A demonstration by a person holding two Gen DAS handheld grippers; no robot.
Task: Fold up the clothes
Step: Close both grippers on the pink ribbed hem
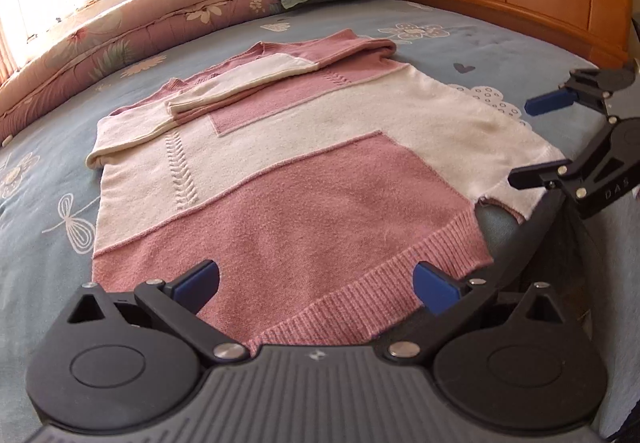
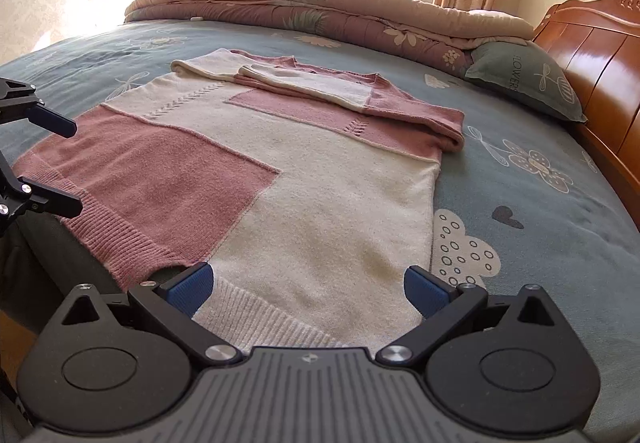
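So the pink and cream knit sweater [image 1: 280,163] is lying flat on the bed [image 1: 460,43], hem end toward the bed edge, collar end pointing off toward the folded quilt [image 2: 320,3] by the window; both sleeves [image 2: 320,87] look already folded in across the chest, so I'd say the sleeve step is done and the body fold is what's in hand now.

Left gripper [image 1: 316,283] sits over the pink ribbed part of the sweater's hem; its jaws are spread wide with the hem lying between the blue pads [image 1: 436,291], nothing pinched as far as I can see; can't tell if the pads actually touch the knit or just hover over it.

Right gripper [image 2: 308,287] is at the cream corner of the same hem, just beside the left one; jaws also spread wide, cream ribbing between the pads, nothing gripped.

My guess for the next move: both need to close on the hem, one at each corner, then lift and carry it up toward the collar end so the sweater folds in half; the two should go up level or the knit will skew; the hem near the pink/cream join hangs slightly off the bed edge, which might make that pinch easier.
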